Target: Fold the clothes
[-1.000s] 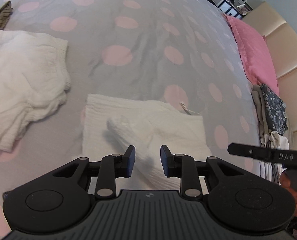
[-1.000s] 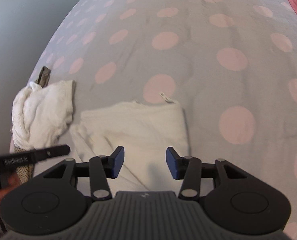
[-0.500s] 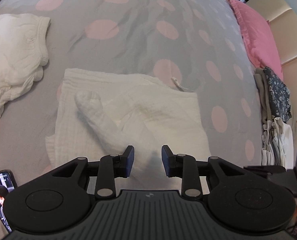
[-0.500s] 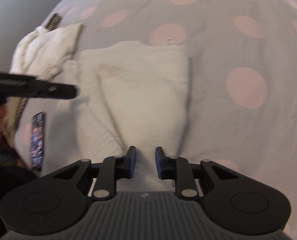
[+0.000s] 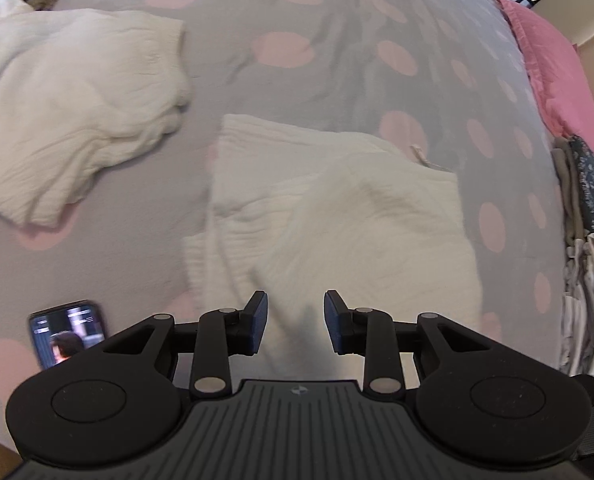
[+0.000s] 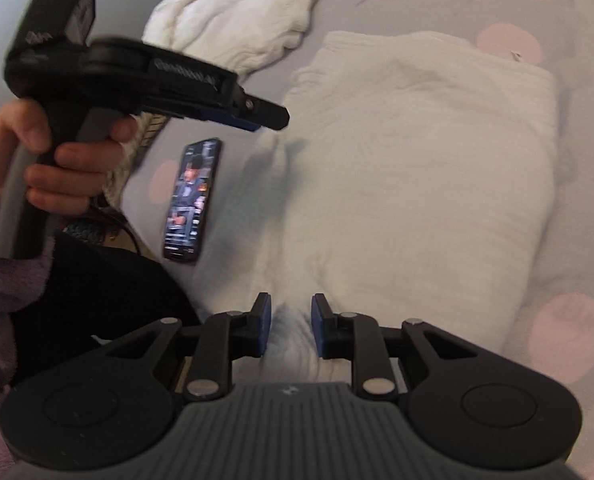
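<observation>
A partly folded white knit garment lies on the spotted bedspread, straight ahead in both views. My right gripper is shut on the bunched near edge of this garment, and wrinkles run out from the pinch. My left gripper is open and hovers over the garment's near left part with nothing between its pads. The right wrist view shows the left gripper from the side, held by a hand, casting a shadow on the cloth.
A second, crumpled white garment lies to the left. A lit phone rests on the grey bedspread near the left gripper. A pink pillow and a stack of folded clothes line the right edge.
The right gripper narrowed from wide open and closed on the garment's near edge, dropping low over it. The left gripper drew back and swung left, bringing the phone into view.
</observation>
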Available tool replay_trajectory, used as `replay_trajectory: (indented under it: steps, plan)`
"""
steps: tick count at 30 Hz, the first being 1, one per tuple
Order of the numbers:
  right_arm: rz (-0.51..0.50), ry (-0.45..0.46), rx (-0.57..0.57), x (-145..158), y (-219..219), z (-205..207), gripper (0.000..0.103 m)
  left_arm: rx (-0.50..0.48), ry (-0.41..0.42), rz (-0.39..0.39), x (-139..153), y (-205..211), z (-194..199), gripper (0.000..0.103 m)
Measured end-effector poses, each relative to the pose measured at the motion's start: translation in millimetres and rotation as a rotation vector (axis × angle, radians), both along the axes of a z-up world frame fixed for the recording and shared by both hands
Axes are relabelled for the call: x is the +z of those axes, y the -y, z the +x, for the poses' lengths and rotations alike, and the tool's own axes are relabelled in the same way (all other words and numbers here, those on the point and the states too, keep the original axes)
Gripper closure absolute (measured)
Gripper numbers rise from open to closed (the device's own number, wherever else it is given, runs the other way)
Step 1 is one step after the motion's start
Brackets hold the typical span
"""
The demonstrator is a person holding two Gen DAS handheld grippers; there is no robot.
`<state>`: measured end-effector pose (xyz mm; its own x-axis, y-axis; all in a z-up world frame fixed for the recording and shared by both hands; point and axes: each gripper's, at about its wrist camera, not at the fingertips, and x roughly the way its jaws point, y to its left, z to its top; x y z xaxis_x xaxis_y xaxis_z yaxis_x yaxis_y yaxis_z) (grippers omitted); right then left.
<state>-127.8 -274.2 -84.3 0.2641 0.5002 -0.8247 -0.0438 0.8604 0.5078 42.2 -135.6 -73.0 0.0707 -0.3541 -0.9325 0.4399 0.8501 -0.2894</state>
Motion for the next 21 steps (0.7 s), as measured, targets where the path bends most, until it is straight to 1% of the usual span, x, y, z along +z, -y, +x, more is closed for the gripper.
replay_trajectory:
  steps: [4,7,10,14,18,21]
  plan:
    - [-0.006,0.024,-0.026,8,3,2,0.077,0.042,-0.041,-0.040,-10,-12,3,0.072]
    - [-0.019,0.024,-0.055,8,7,3,0.073,0.074,-0.077,-0.075,-18,-20,6,0.070]
    - [-0.028,0.029,-0.068,9,9,2,0.072,0.079,-0.047,-0.077,-22,-16,7,0.069]
    - [-0.042,0.034,-0.071,8,11,-2,0.070,0.043,-0.030,-0.068,-29,-8,6,0.068]
    - [-0.053,0.030,-0.067,5,11,-5,0.070,0.013,0.006,-0.017,-36,-3,5,0.068]
    - [-0.064,0.033,-0.065,5,11,-7,0.070,0.009,0.019,-0.006,-41,-3,5,0.068]
